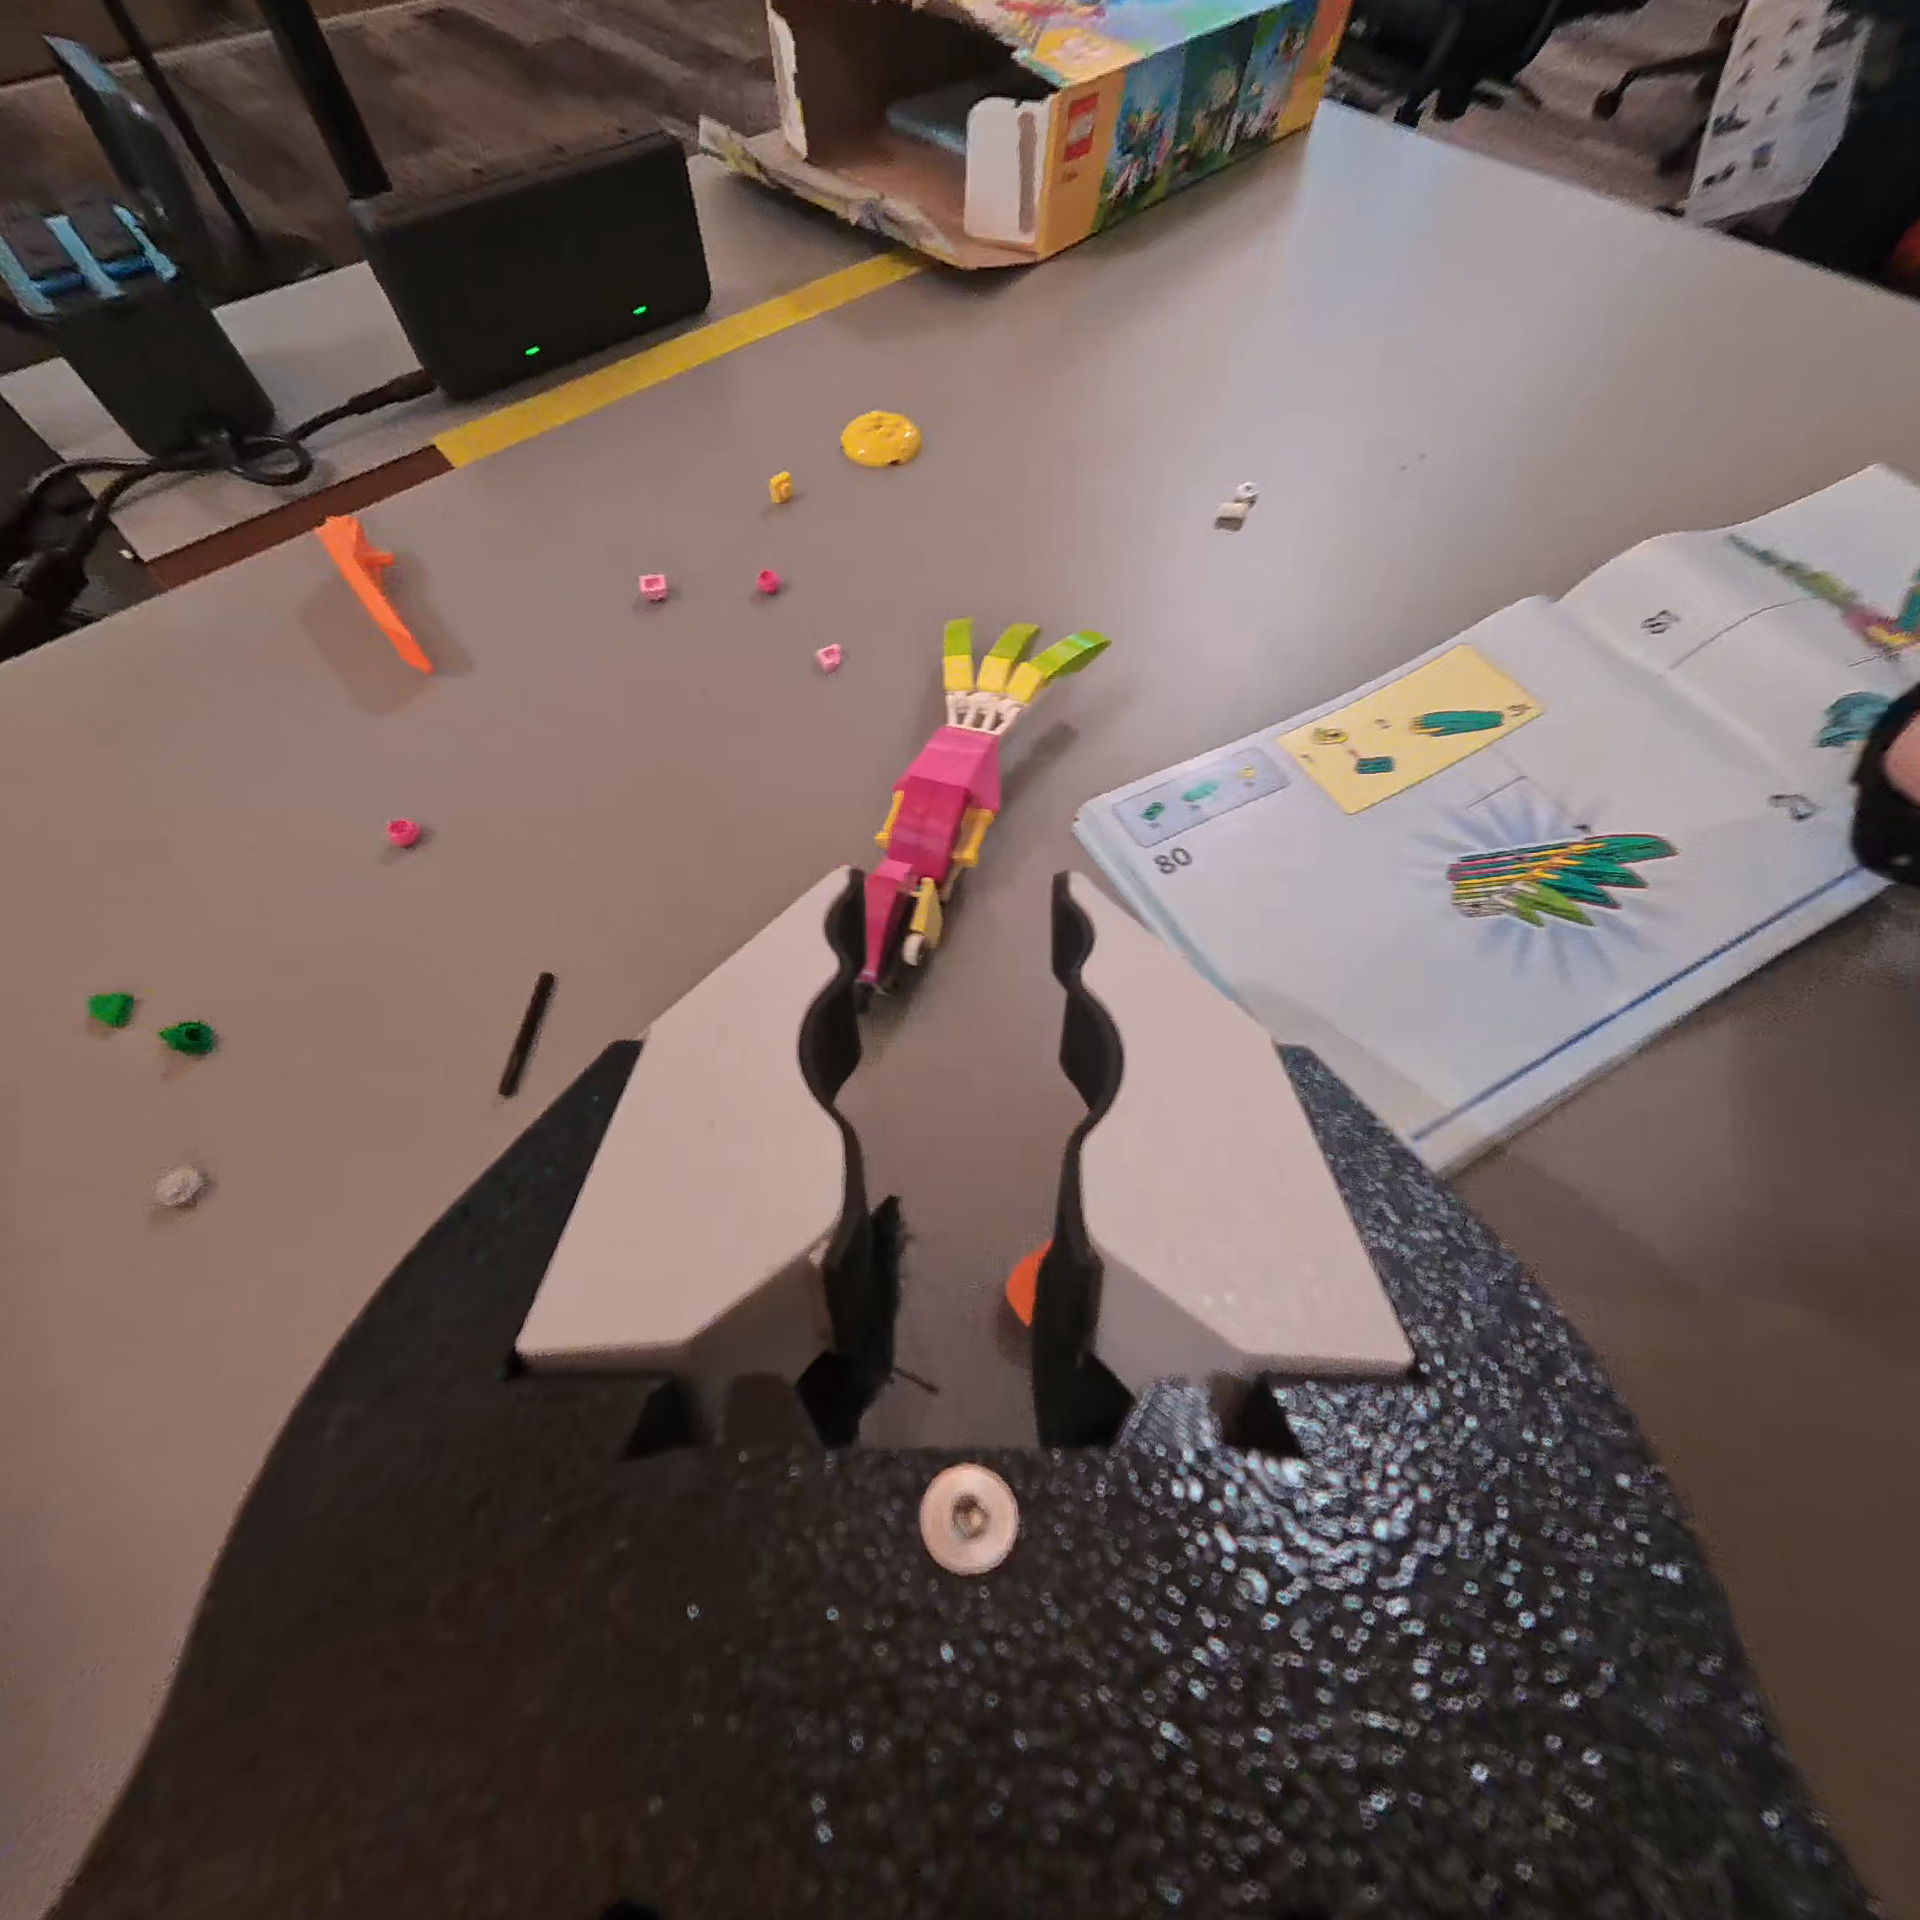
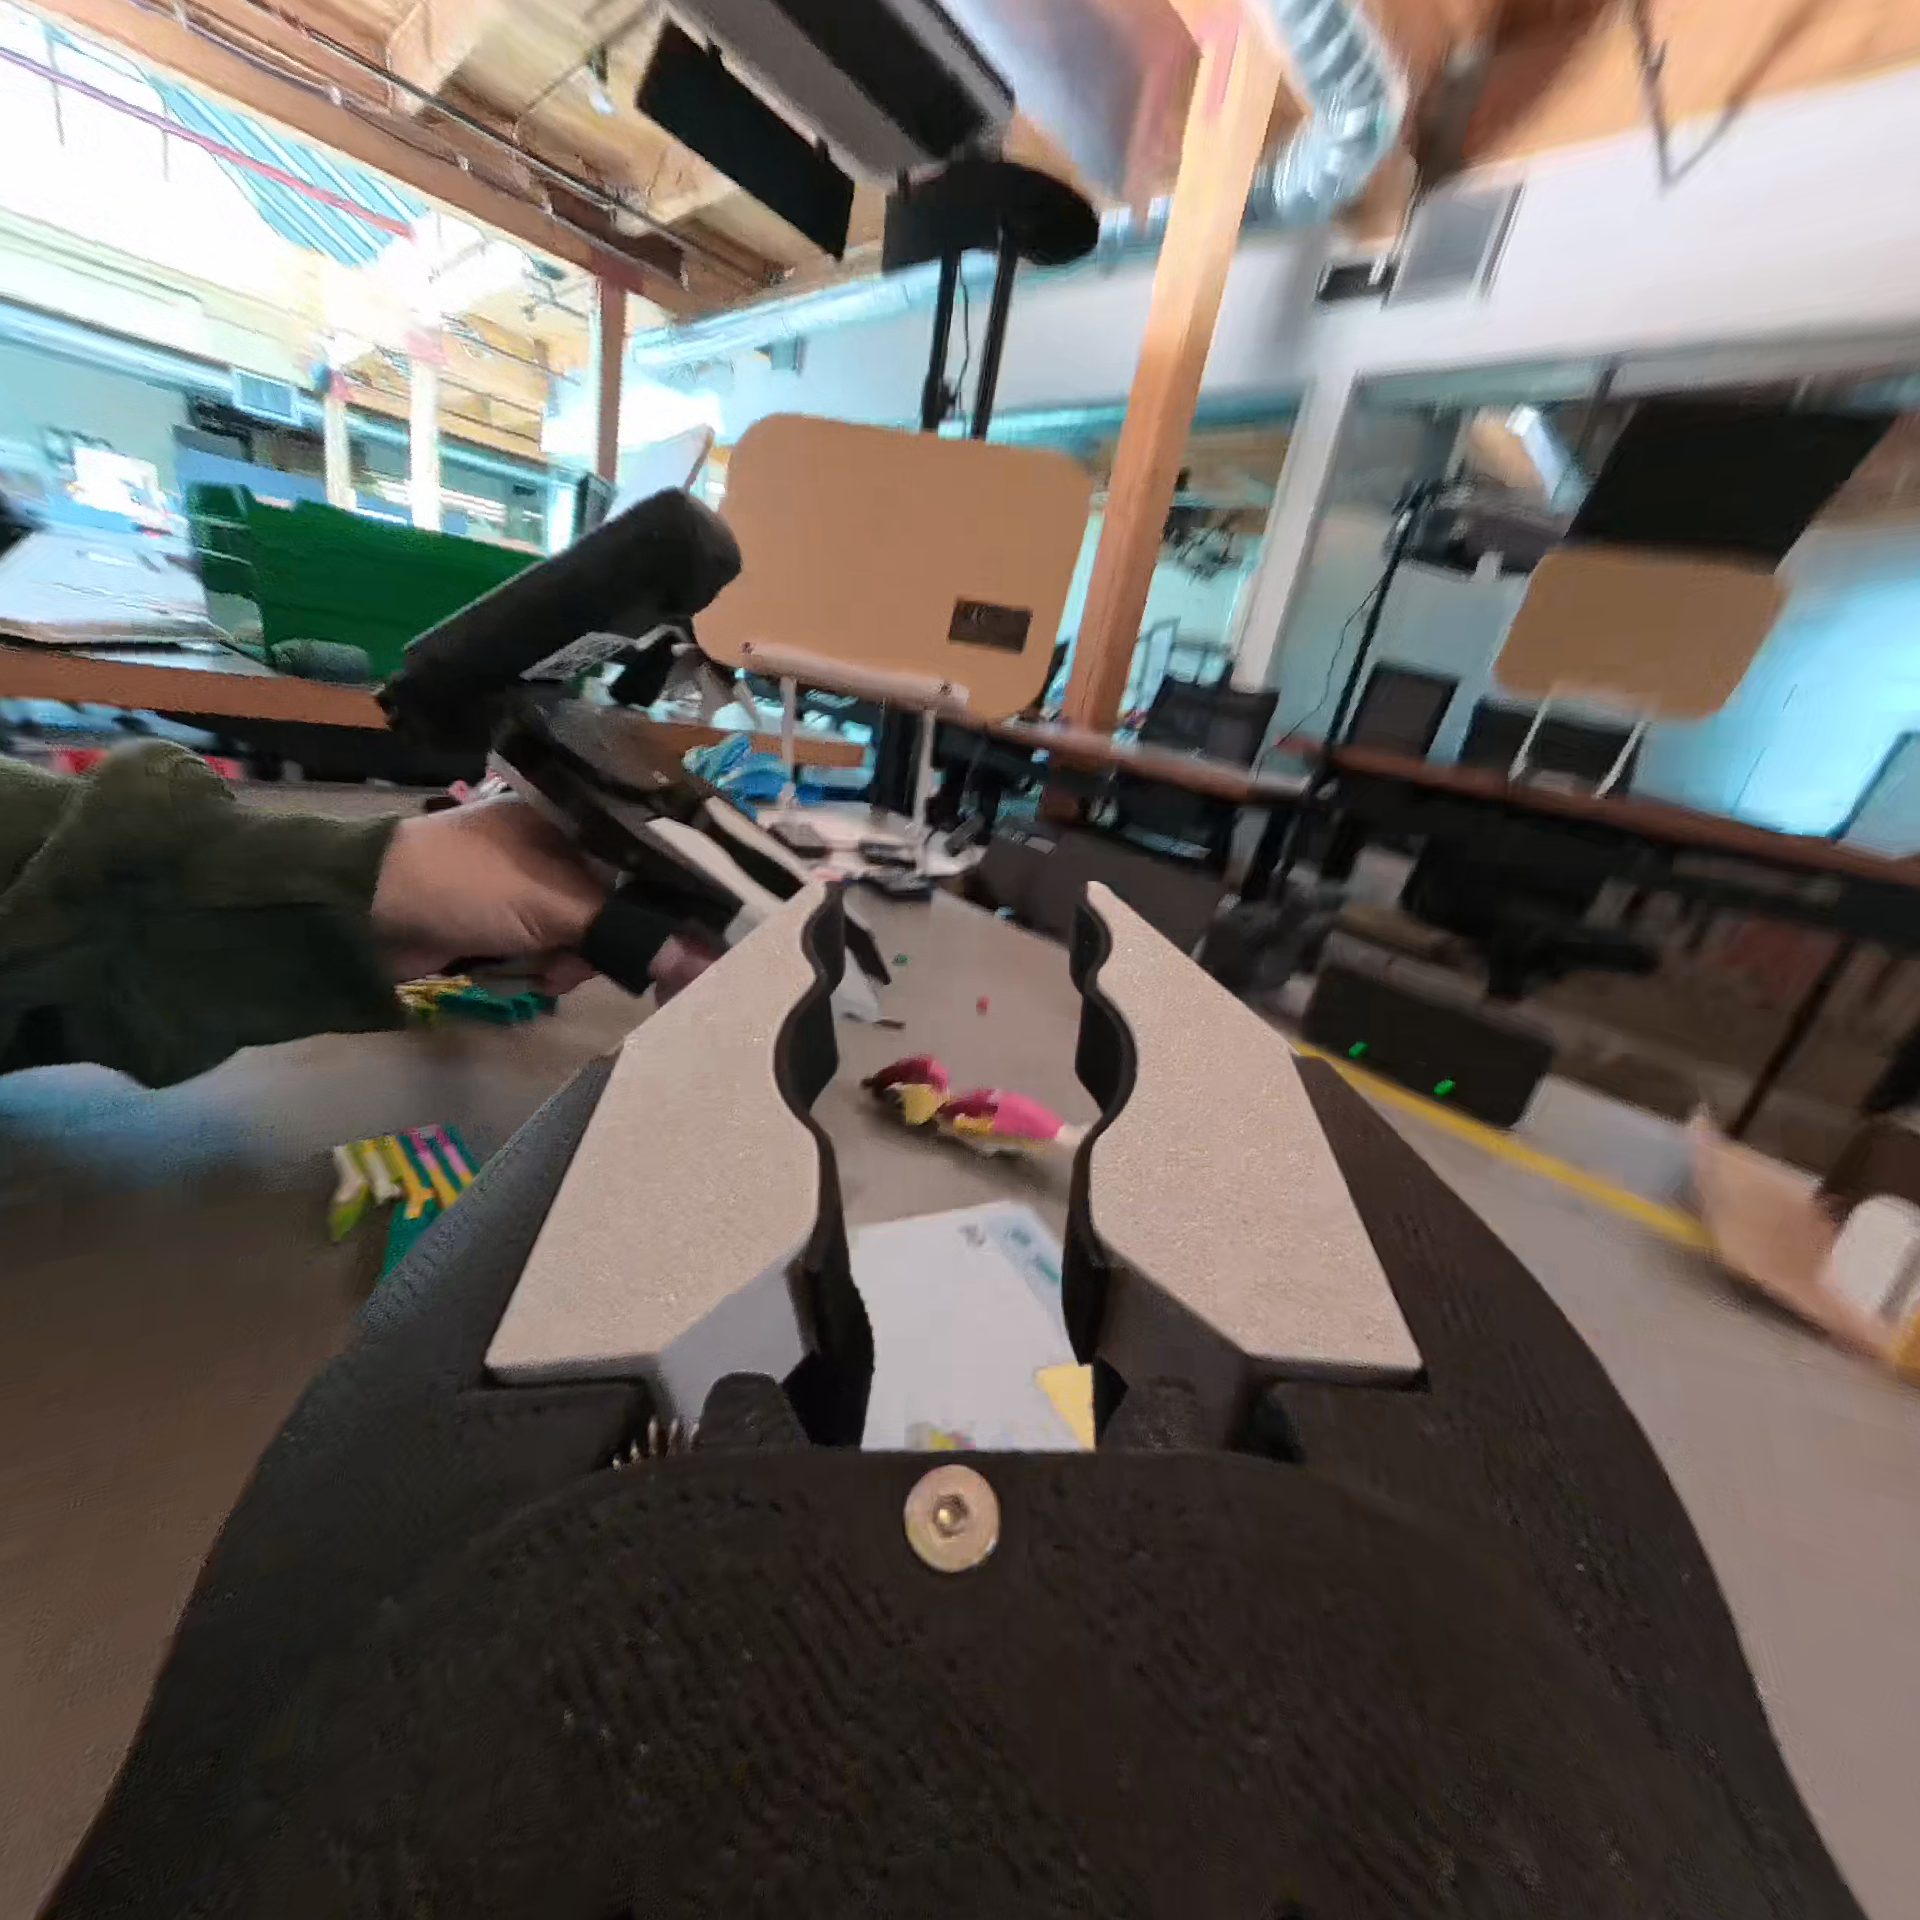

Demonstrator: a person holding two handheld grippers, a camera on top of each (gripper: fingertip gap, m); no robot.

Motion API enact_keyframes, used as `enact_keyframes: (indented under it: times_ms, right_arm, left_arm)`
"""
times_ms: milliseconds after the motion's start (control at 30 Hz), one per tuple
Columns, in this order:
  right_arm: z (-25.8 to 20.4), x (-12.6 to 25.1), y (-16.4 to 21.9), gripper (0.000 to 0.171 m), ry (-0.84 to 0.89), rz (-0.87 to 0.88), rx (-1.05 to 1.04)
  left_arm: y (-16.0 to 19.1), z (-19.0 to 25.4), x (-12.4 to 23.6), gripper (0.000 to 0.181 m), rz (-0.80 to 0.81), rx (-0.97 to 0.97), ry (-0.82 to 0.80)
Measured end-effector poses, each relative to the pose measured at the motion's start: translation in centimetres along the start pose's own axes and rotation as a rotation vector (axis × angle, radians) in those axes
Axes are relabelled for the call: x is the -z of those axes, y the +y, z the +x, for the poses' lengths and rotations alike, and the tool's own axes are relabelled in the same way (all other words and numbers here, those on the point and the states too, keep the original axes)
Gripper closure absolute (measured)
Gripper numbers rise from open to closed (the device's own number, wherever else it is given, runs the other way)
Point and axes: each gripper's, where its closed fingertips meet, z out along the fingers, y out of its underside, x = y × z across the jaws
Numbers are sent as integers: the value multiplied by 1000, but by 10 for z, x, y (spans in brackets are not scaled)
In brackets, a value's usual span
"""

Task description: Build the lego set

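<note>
- Pink lego body lies flat on the grey worktop. Long axis runs away from the left gripper; lime and yellow feather fan at the far end, narrow end at the left finger's tip, whether touching I cannot tell.
- Left gripper: jaws apart, nothing between them.
- Right gripper: jaws apart, empty, above the worktop; the body shows blurred through the gap, lying crosswise.
- Open instruction booklet just right of the body; printed pages with step numbers and a feather diagram.
- Torn lego box well beyond the body; brand logo on its side.
- Left view only: yellow round plate, small pink pieces, orange piece, green pieces, black rod, all left of or beyond the body.
- Right view only: hand holding the left gripper, striped feather assembly near that hand.
</note>
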Motion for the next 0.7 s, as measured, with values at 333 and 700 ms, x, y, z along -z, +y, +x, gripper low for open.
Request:
enact_keyframes:
  times_ms: [333,700]
  right_arm:
    - [0,-3,15,133,-26,-60,-137]
    - [-8,-4,16,136,-84,-63,-238]
  left_arm:
    - [15,-12,-26,142,-101,-2,78]
    - [39,-8,-47,161,-212,55,98]
